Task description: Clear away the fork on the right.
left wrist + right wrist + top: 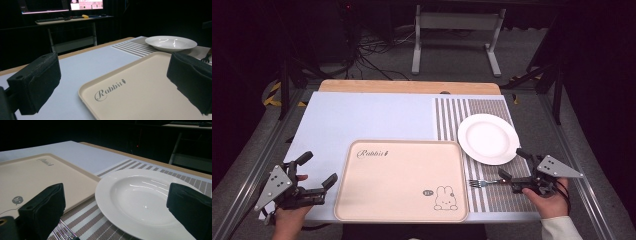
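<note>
Hovering off the tray's left edge, the left gripper has its jaws spread, empty. Open mat lies beyond. Right of the tray, the fork lies near the plate; the right gripper, jaws released, straddles its handle.

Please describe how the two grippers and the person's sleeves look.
Both grippers, left gripper and right gripper, are black, each with two blocky jaws and a grey three-cornered plate on top. A dark cable trails from the right one. The right sleeve is white.
</note>
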